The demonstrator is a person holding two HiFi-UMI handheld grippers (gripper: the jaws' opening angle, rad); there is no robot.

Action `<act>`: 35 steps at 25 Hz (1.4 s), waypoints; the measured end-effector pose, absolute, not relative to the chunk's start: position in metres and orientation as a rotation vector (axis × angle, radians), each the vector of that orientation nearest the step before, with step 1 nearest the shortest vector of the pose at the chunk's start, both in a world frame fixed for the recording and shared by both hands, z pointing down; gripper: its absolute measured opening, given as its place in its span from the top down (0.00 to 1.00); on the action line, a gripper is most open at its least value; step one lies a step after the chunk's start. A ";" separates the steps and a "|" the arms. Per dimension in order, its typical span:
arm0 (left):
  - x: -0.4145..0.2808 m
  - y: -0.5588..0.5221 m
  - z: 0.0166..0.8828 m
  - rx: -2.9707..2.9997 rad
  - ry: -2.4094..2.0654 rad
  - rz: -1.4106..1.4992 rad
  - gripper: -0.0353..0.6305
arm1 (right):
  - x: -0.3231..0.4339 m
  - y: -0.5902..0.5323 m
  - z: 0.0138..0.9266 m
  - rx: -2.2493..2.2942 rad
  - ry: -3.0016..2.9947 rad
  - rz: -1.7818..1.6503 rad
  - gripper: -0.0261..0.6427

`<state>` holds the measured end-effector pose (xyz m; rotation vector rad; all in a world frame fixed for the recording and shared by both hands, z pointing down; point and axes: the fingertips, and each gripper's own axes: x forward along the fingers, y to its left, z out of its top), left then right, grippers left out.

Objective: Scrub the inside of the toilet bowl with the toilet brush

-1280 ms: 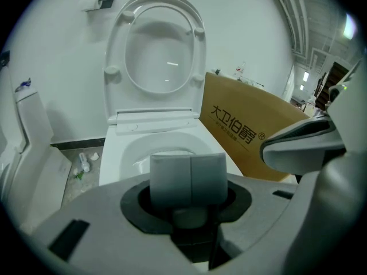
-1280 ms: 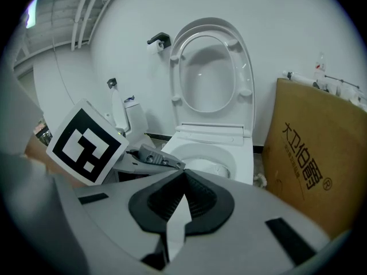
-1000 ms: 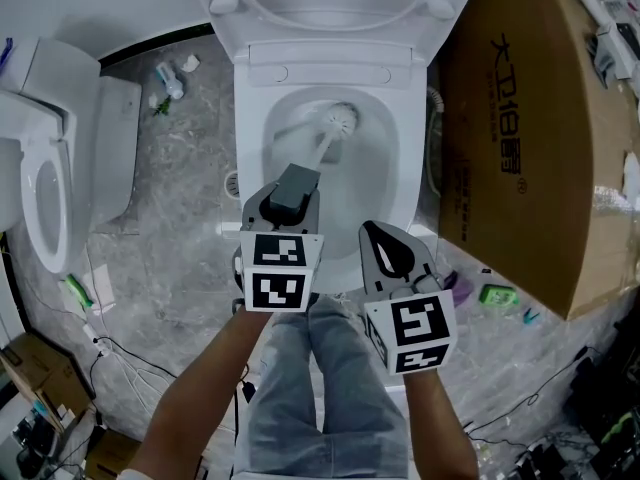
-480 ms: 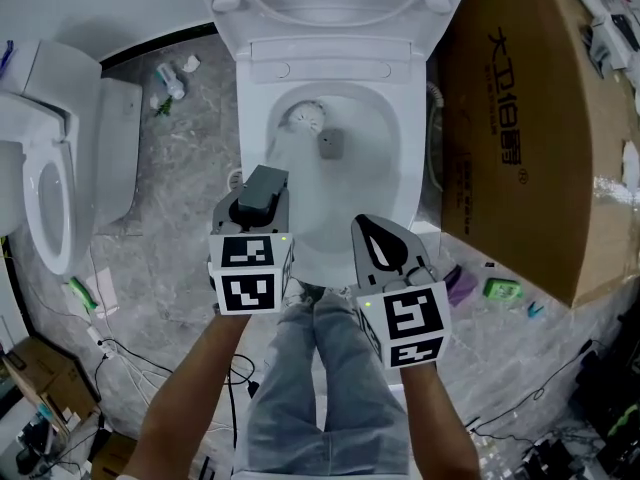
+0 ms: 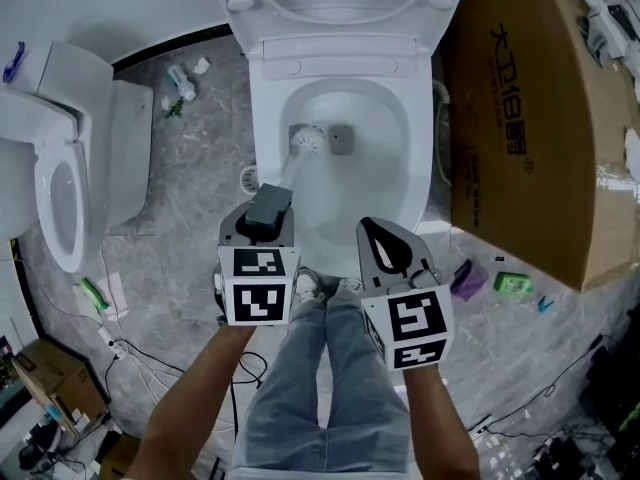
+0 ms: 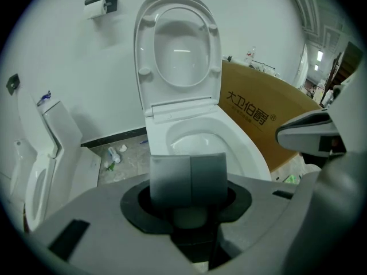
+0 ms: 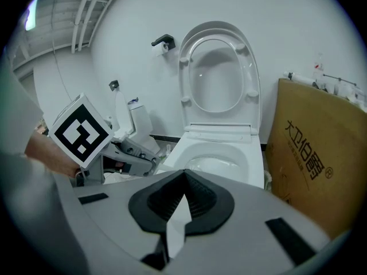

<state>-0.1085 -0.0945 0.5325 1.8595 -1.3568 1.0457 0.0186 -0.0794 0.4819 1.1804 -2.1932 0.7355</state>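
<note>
Now the left gripper (image 5: 266, 210), jaws clamped on the toilet brush (image 5: 306, 141), works the toilet bowl's (image 5: 421, 173) left wall, right gripper (image 5: 386, 249) pinched empty; next, probably sweep across.

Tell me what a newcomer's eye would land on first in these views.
The open white toilet at top centre, lid up, with the toilet brush head down inside its bowl. The left gripper is shut on the brush's grey handle, while the right gripper hangs shut and empty beside it. A big brown cardboard box stands at the toilet's right.
</note>
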 end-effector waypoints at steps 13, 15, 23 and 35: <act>-0.093 -0.031 0.525 1.840 -1.198 1.110 0.72 | 0.029 -0.072 0.473 1.257 -2.183 0.745 0.96; -0.093 -0.023 0.525 1.830 -1.183 1.111 0.72 | 0.029 -0.071 0.473 1.263 -2.181 0.747 0.96; -0.083 0.011 0.525 1.808 -1.104 1.106 0.72 | 0.033 -0.065 0.474 1.269 -2.166 0.755 0.96; -0.025 0.020 0.533 1.898 -0.995 1.013 0.72 | 0.037 -0.065 0.474 1.279 -2.159 0.760 0.96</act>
